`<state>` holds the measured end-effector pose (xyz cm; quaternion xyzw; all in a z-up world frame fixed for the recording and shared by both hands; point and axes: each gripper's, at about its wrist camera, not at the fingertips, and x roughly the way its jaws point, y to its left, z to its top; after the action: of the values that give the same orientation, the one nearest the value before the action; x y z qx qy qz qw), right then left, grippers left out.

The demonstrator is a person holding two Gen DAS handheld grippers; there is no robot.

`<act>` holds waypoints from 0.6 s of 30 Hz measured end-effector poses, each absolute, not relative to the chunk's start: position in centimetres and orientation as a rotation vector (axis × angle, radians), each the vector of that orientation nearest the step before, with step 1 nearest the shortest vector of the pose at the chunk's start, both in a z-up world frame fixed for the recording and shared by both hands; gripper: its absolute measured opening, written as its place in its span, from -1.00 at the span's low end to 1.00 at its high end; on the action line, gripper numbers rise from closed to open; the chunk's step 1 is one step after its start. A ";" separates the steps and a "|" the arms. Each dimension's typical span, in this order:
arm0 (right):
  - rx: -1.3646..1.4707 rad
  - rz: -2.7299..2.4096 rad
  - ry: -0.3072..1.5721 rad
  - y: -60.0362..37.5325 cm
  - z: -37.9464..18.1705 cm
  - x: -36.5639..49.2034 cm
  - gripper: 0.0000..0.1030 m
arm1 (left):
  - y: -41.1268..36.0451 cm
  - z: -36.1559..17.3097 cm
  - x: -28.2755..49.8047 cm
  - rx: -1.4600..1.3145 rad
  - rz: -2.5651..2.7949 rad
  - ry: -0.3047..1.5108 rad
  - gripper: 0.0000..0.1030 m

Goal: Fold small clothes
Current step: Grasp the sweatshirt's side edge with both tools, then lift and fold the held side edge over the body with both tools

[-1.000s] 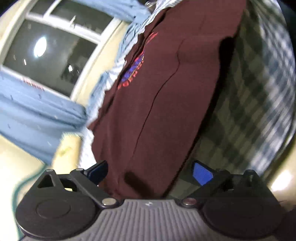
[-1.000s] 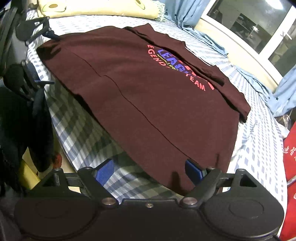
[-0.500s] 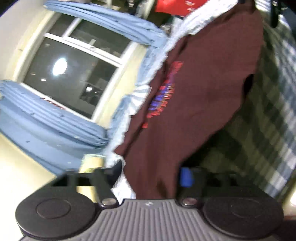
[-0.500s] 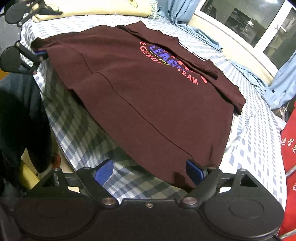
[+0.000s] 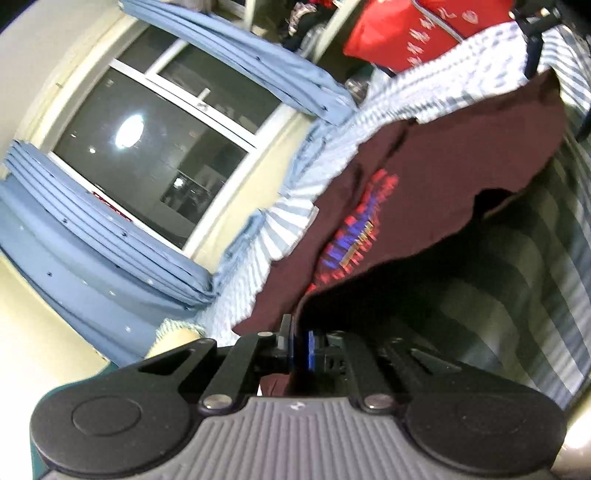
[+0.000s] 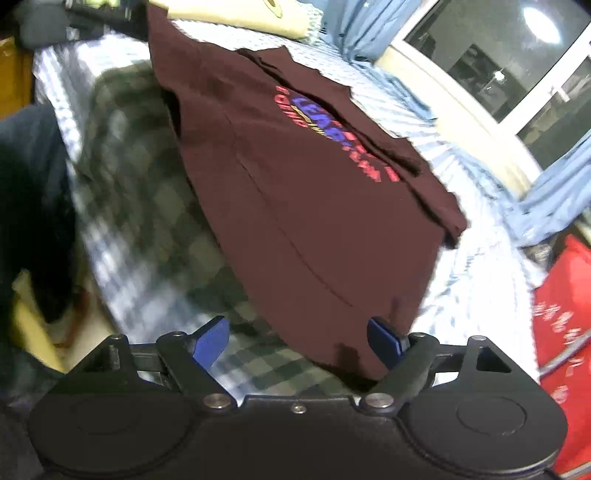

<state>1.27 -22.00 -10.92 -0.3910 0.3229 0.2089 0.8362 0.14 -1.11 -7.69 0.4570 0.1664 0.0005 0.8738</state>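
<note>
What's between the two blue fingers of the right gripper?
In the right wrist view, checked bedsheet and the near edge of the maroon shirt lie between the closing right gripper.

It was a bedroom in a home — ahead of the tool lay a bed spread with a blue-and-white checked sheet (image 6: 140, 206), and a pale yellow pillow (image 6: 236, 14) sat at its far end. Beyond the bed, to the right, a white-framed window (image 6: 517, 70) showed dark glass reflecting a ceiling lamp — blue curtains (image 5: 96, 236) hung bunched at its sides. A red bag (image 6: 561, 332) with white lettering stood just beside the mattress.
</note>
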 end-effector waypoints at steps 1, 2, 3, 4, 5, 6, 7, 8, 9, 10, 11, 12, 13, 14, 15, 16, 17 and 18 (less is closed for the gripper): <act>-0.835 0.429 0.688 -22.2 -11.0 1.5 0.59 | -1.3 -7.2 0.3 0.940 0.009 0.333 -0.84; -0.832 0.423 0.694 -22.4 -11.1 1.7 0.58 | -1.3 -6.9 0.7 0.922 0.015 0.328 -0.84; -0.826 0.421 0.701 -22.6 -11.2 1.9 0.57 | -1.4 -6.5 0.8 0.903 0.019 0.326 -0.84; -0.823 0.421 0.707 -22.7 -11.3 2.0 0.55 | -1.3 -6.1 1.1 0.886 0.023 0.322 -0.84; -0.825 0.422 0.708 -22.8 -11.4 2.0 0.54 | -1.3 -5.7 1.1 0.874 0.028 0.317 -0.83; -0.831 0.424 0.708 -22.8 -11.6 2.1 0.53 | -1.1 -5.4 1.4 0.866 0.033 0.310 -0.83; -0.839 0.426 0.707 -22.7 -11.8 2.0 0.53 | -1.0 -5.0 1.7 0.861 0.040 0.300 -0.83; -0.851 0.428 0.706 -22.6 -12.0 2.1 0.51 | -1.0 -4.7 1.7 0.858 0.047 0.292 -0.83; -0.864 0.428 0.705 -22.5 -12.1 2.2 0.46 | -1.0 -4.5 2.0 0.854 0.050 0.287 -0.82; -0.880 0.424 0.702 -22.3 -12.3 2.3 0.38 | -0.9 -4.2 2.2 0.841 0.050 0.286 -0.82; -0.894 0.416 0.694 -22.2 -12.4 2.5 0.32 | -0.8 -3.8 2.2 0.825 0.045 0.290 -0.82; -0.905 0.408 0.689 -22.2 -12.4 2.7 0.16 | -0.6 -3.6 2.3 0.809 0.037 0.300 -0.82; -0.909 0.397 0.692 -22.3 -12.5 3.1 -0.14 | -0.4 -3.4 2.2 0.796 0.027 0.311 -0.82; -0.905 0.384 0.700 -22.5 -12.4 3.6 -0.31 | -0.3 -3.4 2.1 0.788 0.016 0.322 -0.83; -0.888 0.378 0.712 -22.8 -12.2 4.0 -0.53 | -0.1 -3.5 2.0 0.783 0.011 0.332 -0.82; -0.858 0.380 0.730 -23.2 -11.9 4.5 -0.71 | 0.1 -3.7 1.9 0.787 0.006 0.344 -0.83; -0.830 0.386 0.738 -23.6 -11.6 4.7 -0.71 | 0.2 -4.1 1.6 0.793 0.009 0.351 -0.83; -0.796 0.392 0.743 -24.0 -11.2 4.9 -0.76 | 0.2 -4.6 1.4 0.805 0.014 0.357 -0.83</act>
<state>4.95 -23.95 -11.18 -0.3762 0.3511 0.1854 0.8371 1.44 0.23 -4.63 0.3894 0.1729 0.0067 0.9047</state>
